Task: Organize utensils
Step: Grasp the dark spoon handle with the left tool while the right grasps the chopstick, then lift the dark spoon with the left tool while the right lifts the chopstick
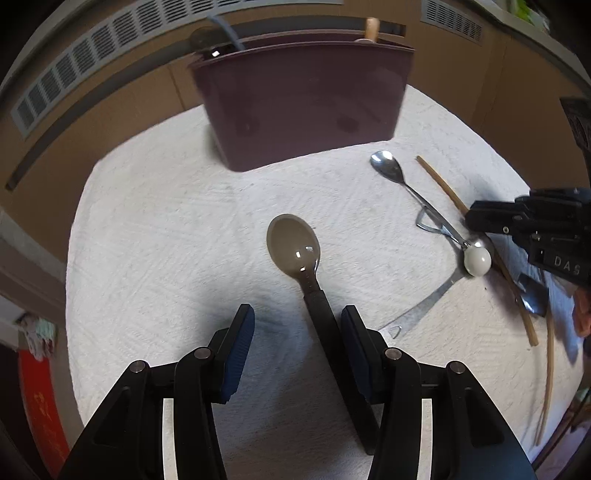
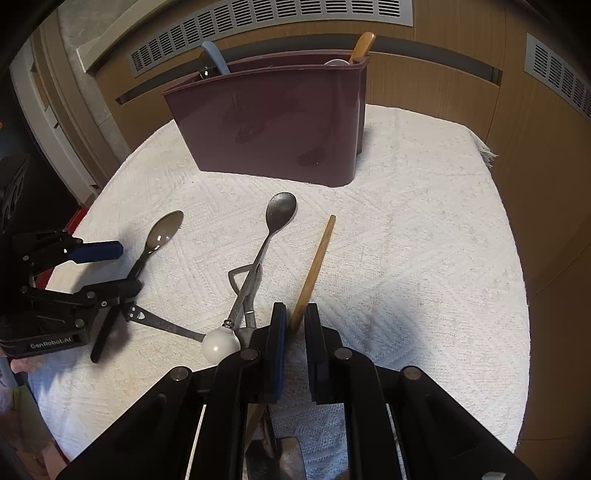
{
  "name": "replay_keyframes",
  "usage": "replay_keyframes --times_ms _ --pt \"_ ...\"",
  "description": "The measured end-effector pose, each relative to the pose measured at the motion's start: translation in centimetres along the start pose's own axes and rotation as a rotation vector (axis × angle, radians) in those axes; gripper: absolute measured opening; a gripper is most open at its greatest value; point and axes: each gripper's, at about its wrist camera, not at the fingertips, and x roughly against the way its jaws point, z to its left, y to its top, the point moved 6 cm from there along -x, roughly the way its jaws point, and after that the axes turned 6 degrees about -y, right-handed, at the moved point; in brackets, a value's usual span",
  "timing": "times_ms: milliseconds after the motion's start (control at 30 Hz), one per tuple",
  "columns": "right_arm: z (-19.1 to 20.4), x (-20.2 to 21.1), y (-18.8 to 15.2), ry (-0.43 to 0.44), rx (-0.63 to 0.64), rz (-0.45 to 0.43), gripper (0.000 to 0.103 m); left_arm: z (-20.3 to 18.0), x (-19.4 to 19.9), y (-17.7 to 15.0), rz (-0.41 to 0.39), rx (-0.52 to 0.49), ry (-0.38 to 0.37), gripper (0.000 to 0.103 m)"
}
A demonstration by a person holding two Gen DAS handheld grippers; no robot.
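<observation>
A dark purple utensil holder [image 1: 303, 99] stands at the back of the white cloth; it also shows in the right wrist view [image 2: 273, 118], with a few handles sticking out. My left gripper [image 1: 297, 325] is open around the black handle of a grey spoon [image 1: 293, 245], which lies on the cloth. My right gripper [image 2: 295, 317] is nearly closed on a wooden chopstick [image 2: 314, 266]. The jaws look to be touching it. A metal spoon with a white knob [image 2: 255, 266] lies just left of it.
A flat metal utensil [image 1: 417, 314] lies under the metal spoon [image 1: 388, 166]. A second chopstick [image 1: 546, 387] lies near the right cloth edge. A wood-panelled wall with vents [image 2: 258, 22] stands behind the table.
</observation>
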Motion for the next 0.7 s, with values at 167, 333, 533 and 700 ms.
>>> replay_keyframes --times_ms 167,333,533,700 --pt "0.5 -0.8 0.8 -0.032 0.009 0.013 0.010 1.9 -0.3 1.1 0.027 0.183 -0.117 0.050" --pt "2.0 -0.7 0.7 -0.047 0.080 -0.016 0.007 2.5 -1.4 3.3 0.035 0.240 -0.078 0.050" --pt "0.3 1.2 1.0 0.026 -0.023 -0.068 0.007 0.6 -2.2 4.5 -0.013 0.137 0.024 0.034" --pt "-0.3 3.1 1.2 0.055 -0.060 -0.126 0.006 -0.1 0.3 3.3 -0.167 0.147 0.030 0.034"
